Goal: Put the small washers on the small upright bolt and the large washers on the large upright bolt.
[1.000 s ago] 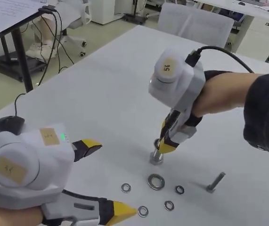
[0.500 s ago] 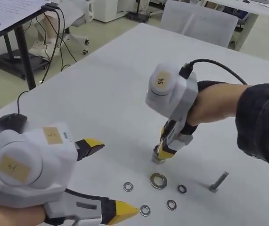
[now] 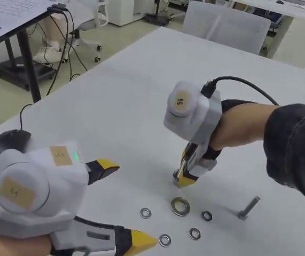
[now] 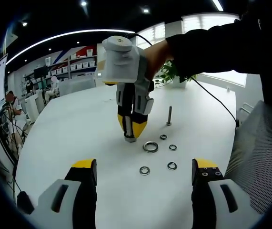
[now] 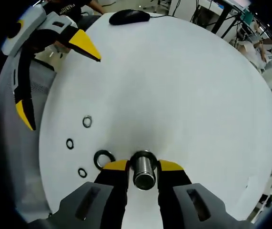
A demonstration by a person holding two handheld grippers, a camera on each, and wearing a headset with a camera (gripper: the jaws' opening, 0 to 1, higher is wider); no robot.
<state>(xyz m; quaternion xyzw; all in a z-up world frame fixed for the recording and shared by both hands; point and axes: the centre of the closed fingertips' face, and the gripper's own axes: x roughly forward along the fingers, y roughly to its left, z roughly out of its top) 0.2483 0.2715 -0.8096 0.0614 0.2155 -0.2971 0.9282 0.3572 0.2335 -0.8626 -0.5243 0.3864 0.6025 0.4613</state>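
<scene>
My right gripper (image 3: 184,179) points down at the white table (image 3: 115,106) with its jaws shut on the large upright bolt (image 5: 144,169), close to the bolt's foot (image 4: 130,139). A large washer (image 3: 180,206) lies flat just in front of it. Several small washers lie around it, among them ones at the left (image 3: 146,213), the front (image 3: 164,240) and the right (image 3: 206,215). The small bolt (image 3: 247,207) stands on its head further right, upright in the left gripper view (image 4: 168,115). My left gripper (image 3: 124,204) hovers open and holds nothing, left of the washers.
A black computer mouse (image 3: 5,143) with its cable lies near the table's left edge. A mesh chair (image 3: 224,24) stands at the far side of the table. The right gripper's cable (image 3: 243,85) trails over the forearm.
My right gripper has slid lower along the large bolt, now covering its hex head close to the table. The left gripper and the washers have stayed in place.
</scene>
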